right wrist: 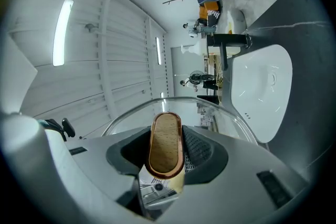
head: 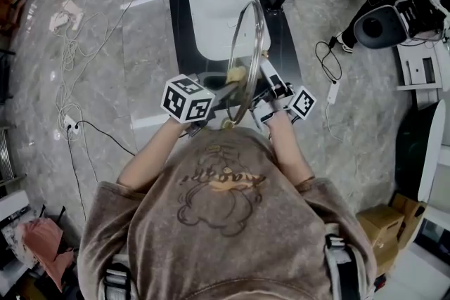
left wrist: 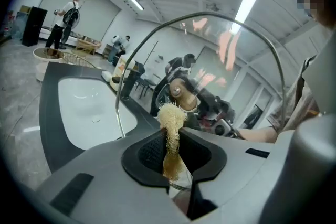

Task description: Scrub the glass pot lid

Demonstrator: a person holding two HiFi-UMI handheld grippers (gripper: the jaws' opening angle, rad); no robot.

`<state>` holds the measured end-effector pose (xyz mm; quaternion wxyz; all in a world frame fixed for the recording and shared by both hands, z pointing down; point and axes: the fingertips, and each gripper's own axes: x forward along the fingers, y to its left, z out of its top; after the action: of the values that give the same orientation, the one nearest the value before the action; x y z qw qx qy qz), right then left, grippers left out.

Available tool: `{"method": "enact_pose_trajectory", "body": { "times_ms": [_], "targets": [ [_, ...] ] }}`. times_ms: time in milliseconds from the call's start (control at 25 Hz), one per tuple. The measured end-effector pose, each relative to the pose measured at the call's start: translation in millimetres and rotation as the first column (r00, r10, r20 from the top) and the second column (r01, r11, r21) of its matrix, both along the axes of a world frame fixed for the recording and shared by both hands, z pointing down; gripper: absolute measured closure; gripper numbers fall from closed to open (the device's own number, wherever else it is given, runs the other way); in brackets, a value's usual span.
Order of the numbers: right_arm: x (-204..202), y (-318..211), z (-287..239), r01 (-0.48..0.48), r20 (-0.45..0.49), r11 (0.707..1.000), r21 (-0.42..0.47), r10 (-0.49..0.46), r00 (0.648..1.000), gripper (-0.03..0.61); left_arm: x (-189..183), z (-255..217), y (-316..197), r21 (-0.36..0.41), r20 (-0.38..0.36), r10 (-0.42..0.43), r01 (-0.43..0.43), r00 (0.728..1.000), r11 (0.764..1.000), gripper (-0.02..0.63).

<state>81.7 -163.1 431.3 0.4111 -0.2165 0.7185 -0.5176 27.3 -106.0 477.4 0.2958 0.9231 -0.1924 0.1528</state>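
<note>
Your left gripper (left wrist: pixel 170 150) has its jaws clamped on the scrubber (left wrist: pixel 170 118) at the upright glass pot lid (left wrist: pixel 252 76). Your right gripper (right wrist: pixel 167 161) has its jaws gripping the lid's handle (right wrist: pixel 166 141).

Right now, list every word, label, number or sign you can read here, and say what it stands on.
No text can be read in any view.
Shirt print: possible lettering across a cartoon figure, too blurred to read.
Left marker cube and right marker cube: black-and-white square patterns only, no letters.
</note>
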Motion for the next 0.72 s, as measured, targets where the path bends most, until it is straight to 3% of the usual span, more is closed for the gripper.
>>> {"method": "enact_pose_trajectory", "body": {
  "times_ms": [360,720],
  "targets": [
    [3,-1,7,-0.01,-0.008,1.0,-0.025,0.01,1.0,0.403,5,-62,12,0.048,-0.123,0.045,-0.04,0.991,0.998,0.549],
    [-4,2,8,0.018,0.005,0.999,-0.036,-0.018,1.0,0.403,10,-74,-25,0.076,-0.144,0.004,0.007,0.99,0.997,0.549]
  ]
}}
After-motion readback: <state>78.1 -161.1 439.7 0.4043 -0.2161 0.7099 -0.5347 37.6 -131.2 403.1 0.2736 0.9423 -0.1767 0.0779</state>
